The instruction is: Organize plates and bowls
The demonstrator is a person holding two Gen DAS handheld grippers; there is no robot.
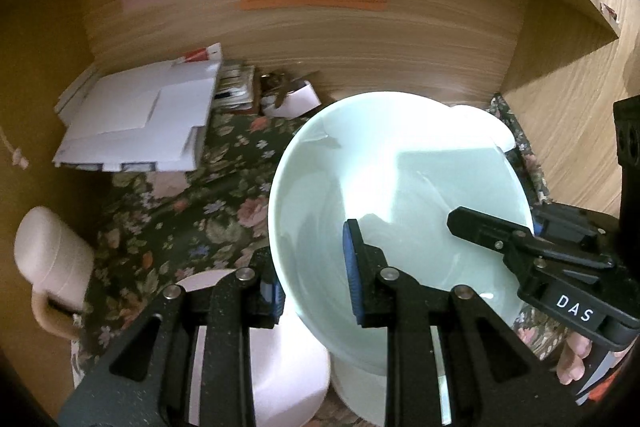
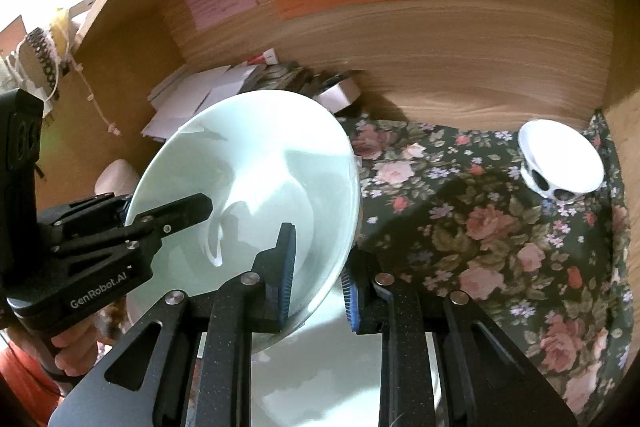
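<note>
A large pale green bowl [image 1: 400, 187] hangs tilted above the floral cloth, gripped on two sides. My left gripper [image 1: 312, 277] is shut on the bowl's near-left rim, one blue pad inside and one outside. My right gripper [image 1: 500, 225] comes in from the right and is shut on the opposite rim. In the right wrist view the bowl [image 2: 248, 167] fills the left half, with my right gripper [image 2: 318, 281] pinching its edge and my left gripper [image 2: 160, 209] clamped on the far side. Under the bowl lie a pink plate [image 1: 280, 367] and a pale dish [image 2: 320, 367].
Everything sits in a wooden cubby [image 1: 360, 39] lined with a floral cloth [image 2: 500, 227]. A small white bowl [image 2: 560, 159] stands at the back right. A pink mug [image 1: 52, 259] is at the left, and flattened white cardboard [image 1: 140, 119] and clutter lie at the back left.
</note>
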